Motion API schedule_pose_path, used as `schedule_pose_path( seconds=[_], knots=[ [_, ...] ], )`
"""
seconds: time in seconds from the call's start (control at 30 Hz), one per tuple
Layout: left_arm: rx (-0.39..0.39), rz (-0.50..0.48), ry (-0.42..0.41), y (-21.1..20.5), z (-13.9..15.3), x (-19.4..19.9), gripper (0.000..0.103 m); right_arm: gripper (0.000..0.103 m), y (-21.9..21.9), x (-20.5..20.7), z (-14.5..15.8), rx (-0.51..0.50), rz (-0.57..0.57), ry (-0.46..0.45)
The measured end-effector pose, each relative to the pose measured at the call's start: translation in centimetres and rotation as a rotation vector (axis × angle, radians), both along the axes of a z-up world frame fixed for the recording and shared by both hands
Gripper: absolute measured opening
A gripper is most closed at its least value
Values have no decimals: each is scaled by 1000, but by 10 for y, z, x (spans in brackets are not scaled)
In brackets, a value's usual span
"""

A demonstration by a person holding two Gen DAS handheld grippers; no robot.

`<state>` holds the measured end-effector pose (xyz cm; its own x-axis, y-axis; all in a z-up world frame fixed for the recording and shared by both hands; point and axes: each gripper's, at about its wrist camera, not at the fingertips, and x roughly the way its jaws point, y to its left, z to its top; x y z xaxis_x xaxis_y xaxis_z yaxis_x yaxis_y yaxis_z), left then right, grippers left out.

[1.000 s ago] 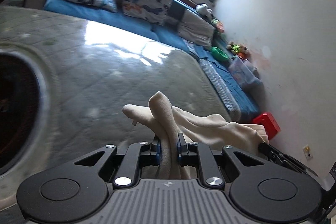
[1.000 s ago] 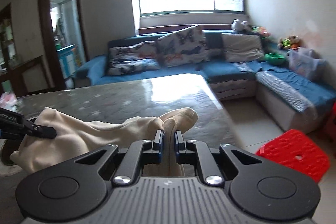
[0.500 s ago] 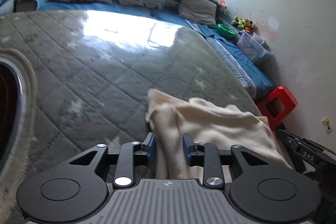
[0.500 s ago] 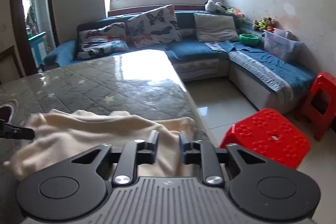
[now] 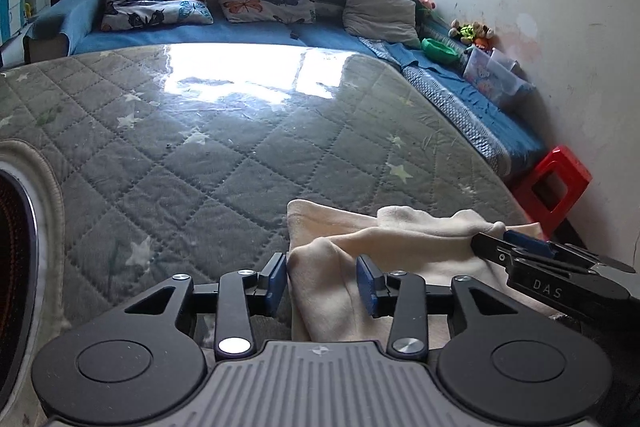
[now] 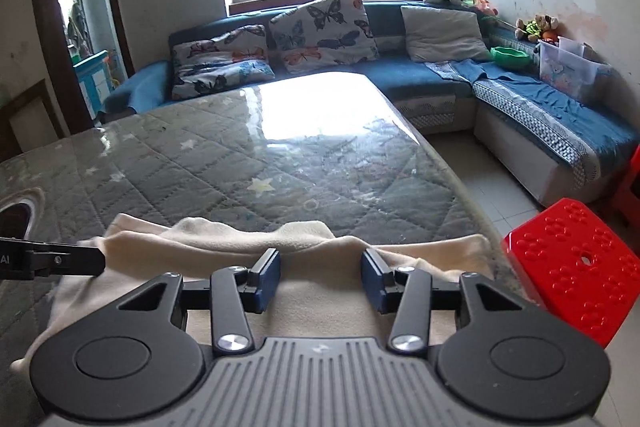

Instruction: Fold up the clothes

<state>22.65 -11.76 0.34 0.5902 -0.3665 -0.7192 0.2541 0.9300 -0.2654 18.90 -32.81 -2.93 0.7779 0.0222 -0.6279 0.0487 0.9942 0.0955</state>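
Daylight from a wide window is glaring off a quilted, star-patterned bench (image 5: 208, 163) under a clear cover, with a blue corner sofa (image 6: 432, 83) behind it. Left tongs (image 5: 322, 281) are standing part open, their jaws having just been opening; a fold of the cream garment (image 5: 400, 247) is lying loose between the blue pads, with no pad pressing on it. Right tongs (image 6: 320, 279) are likewise part open, jaws having just been opening, straddling the cloth's near edge without gripping it. The garment is lying on the bench at its near right corner, doubled over on itself with a ridge of bunched cloth along the far side. Judgement: one fold is being laid down and released; the next move is calling for both tongs to draw clear without dragging the cloth, then to take fresh hold for a further fold or to smooth the ridge. Two red plastic stools (image 6: 568, 267) are standing on the floor beside the bench. Lettering "DAS" is readable on the right tool's body in the left view; "AI" is showing on the left tool at the edge of the right view, and is probably cut off.
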Motion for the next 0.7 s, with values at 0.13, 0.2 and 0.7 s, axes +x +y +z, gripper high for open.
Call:
schedule_pose_path(
  seconds=[0.13, 0.2, 0.7],
  knots=[
    [5, 2, 3, 2, -3, 0, 46, 51, 5, -1, -1, -29, 13, -9],
    [12, -5, -5, 2, -2, -4, 48, 57, 5, -4, 3, -21, 18, -17],
    [83, -56, -93, 1, 7, -66, 65, 96, 17, -89, 13, -68, 62, -53]
  ],
)
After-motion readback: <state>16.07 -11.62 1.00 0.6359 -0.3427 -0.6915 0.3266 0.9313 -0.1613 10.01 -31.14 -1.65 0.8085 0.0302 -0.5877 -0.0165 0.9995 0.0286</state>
